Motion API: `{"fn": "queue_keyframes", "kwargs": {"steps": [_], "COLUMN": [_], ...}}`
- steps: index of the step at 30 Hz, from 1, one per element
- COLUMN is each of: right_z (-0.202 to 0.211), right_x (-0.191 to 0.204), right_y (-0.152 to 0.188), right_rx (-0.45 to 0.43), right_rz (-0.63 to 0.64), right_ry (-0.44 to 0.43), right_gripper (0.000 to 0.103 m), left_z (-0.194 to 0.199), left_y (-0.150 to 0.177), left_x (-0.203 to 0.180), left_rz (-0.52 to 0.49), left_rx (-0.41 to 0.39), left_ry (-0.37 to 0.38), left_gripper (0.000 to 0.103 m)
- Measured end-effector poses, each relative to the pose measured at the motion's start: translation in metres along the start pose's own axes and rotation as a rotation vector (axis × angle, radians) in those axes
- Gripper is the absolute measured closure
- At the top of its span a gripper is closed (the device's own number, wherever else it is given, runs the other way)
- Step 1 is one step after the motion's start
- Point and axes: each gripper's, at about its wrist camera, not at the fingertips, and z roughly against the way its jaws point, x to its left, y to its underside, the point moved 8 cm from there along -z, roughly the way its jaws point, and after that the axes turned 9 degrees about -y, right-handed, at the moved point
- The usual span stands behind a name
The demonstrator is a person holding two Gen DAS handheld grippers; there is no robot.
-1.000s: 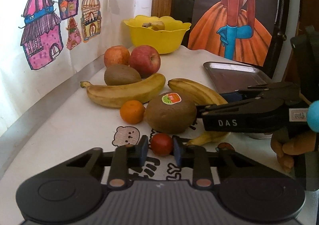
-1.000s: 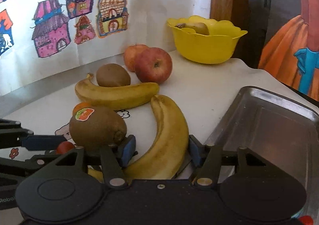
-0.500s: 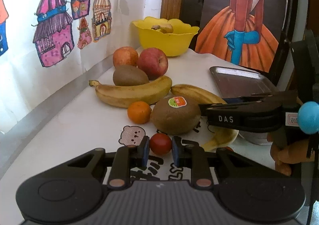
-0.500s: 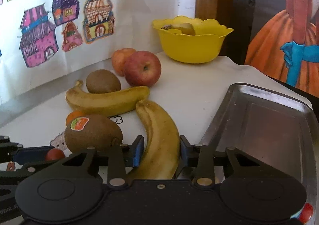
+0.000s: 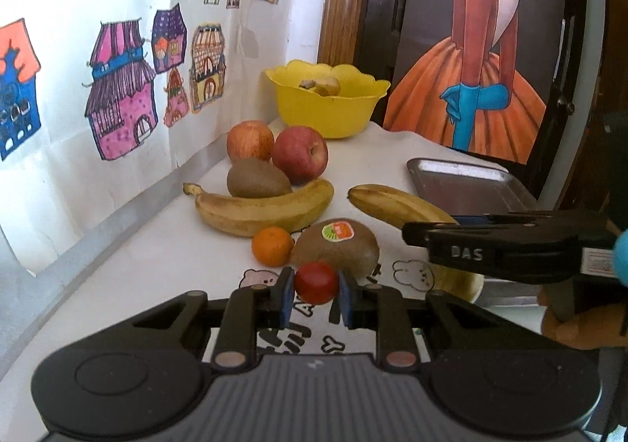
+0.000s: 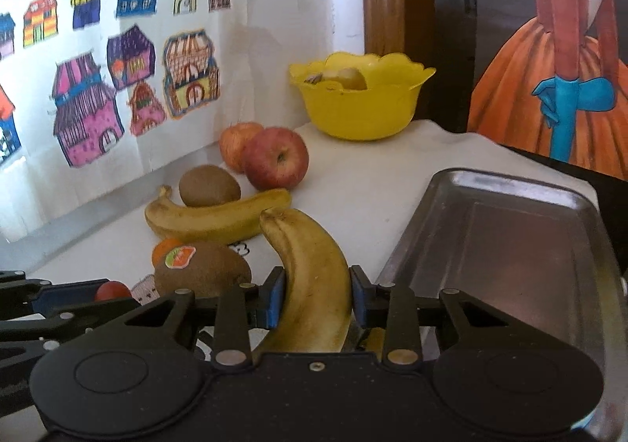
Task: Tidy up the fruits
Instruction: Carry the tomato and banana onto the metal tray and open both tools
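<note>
Both grasps are made, so the pick-up step is in hand. The left claw [image 5: 314, 295] is clamped on a small red fruit [image 5: 316, 282] beside the stickered kiwi [image 5: 336, 248]; the right claw [image 6: 313, 295] pinches a banana [image 6: 310, 277] just left of the metal tray [image 6: 510, 246]. Next (my guess) each fruit must be lifted clear off the worktop [image 6: 365, 183] and carried to tray or yellow bowl [image 6: 361, 104].

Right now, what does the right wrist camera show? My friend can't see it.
The right gripper is shut on a banana beside a bare metal tray. To its left lie a stickered kiwi, a second banana, another kiwi and two apples, with a yellow bowl at the back.
</note>
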Motion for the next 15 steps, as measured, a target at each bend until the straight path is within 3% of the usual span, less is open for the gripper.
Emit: {"fn": "queue_keyframes", "kwargs": {"steps": [7,15], "right_z": [0.039,0.091], "right_x": [-0.013,-0.057], "right_y": [-0.015,-0.029], "right_rx": [-0.076,-0.173], "right_rz": [-0.024,-0.069], "right_ry": [-0.001,0.041], "right_gripper": [0.067,0.067], "left_z": [0.009,0.011], "left_y": [-0.023,-0.044], "left_x": [-0.014,-0.053], "left_rz": [-0.003,-0.011], "left_rx": [-0.065,-0.125], "left_ry": [0.003,0.037], "left_gripper": [0.077,0.077]}}
